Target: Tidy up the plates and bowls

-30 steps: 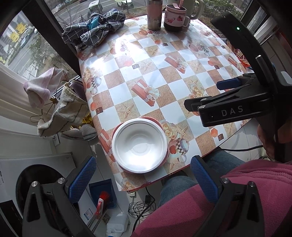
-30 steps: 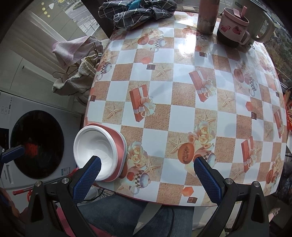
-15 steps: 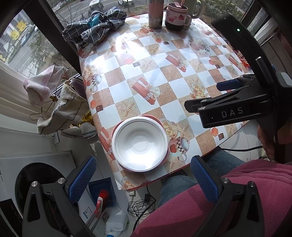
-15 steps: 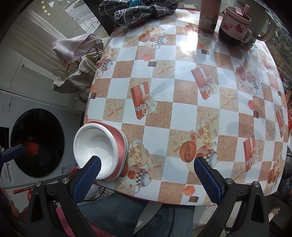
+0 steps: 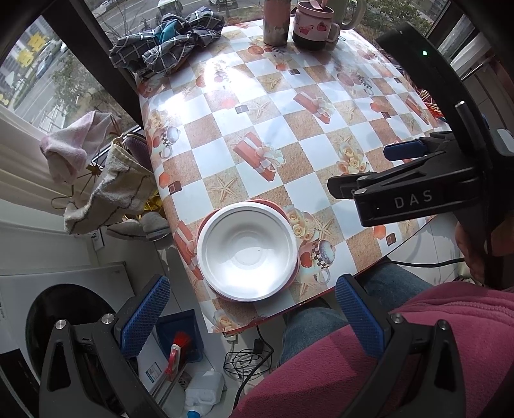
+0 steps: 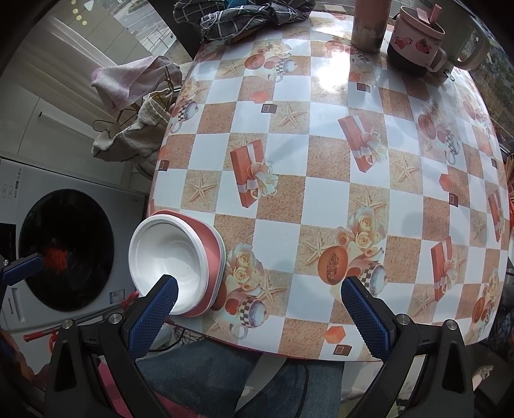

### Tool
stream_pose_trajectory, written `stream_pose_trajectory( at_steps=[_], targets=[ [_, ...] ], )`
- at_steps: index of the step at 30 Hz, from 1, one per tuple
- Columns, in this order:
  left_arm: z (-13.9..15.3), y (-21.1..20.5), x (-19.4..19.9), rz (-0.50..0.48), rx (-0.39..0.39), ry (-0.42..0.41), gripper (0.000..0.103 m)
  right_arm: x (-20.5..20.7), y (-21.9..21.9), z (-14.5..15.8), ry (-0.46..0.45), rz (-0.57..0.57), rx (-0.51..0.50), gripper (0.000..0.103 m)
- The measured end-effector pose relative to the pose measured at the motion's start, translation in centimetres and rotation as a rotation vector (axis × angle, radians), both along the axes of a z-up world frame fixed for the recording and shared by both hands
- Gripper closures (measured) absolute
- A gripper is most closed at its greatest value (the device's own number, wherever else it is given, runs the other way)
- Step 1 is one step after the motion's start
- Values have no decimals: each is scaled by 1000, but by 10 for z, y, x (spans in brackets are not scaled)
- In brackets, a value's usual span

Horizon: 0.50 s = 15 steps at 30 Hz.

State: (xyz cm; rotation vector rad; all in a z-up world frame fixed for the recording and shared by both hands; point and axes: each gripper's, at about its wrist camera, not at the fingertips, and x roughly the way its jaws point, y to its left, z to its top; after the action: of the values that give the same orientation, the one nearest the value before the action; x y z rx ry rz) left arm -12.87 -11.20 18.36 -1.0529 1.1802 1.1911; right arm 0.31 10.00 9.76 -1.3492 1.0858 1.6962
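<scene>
Left hand-held gripper point(image 5: 250, 308): held above the near edge of the worktop point(image 5: 289, 135), looking steeply down. Fingers spread wide, blue pads point(image 5: 144, 316) apart, nothing between them. Below it show the person's jeans and a pink-red sleeve or top.

Right hand-held gripper point(image 6: 258, 316): also held off the near edge, tilted down over the checkered cloth. Fingers wide apart, nothing held. In the left wrist view its black body reaches in from the right side, level, above the worktop, with a hand point(image 5: 475, 250) gripping the handle.

White bowl point(image 5: 246, 249): stands upright, mouth up, at the near left corner of the worktop. It sits inside a pink-red dish point(image 6: 213, 254), whose rim shows around it. Round, so no long axis to note. In the right wrist view the left pad overlaps the bowl's near rim in the picture; contact cannot be told.

Far edge: crumpled plaid cloth point(image 5: 167, 41), a tall tumbler point(image 5: 276, 22), a pink mug point(image 5: 313, 27) just beside it. Washing machine point(image 6: 61, 254) on the floor to the left.
</scene>
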Motion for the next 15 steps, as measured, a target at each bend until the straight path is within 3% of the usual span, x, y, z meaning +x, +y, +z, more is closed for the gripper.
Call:
stream_pose_trajectory(
  at_steps=[15],
  targets=[
    [-4, -2, -1, 20, -13, -6, 0, -3, -3, -6, -6, 8, -17, 1]
  ],
)
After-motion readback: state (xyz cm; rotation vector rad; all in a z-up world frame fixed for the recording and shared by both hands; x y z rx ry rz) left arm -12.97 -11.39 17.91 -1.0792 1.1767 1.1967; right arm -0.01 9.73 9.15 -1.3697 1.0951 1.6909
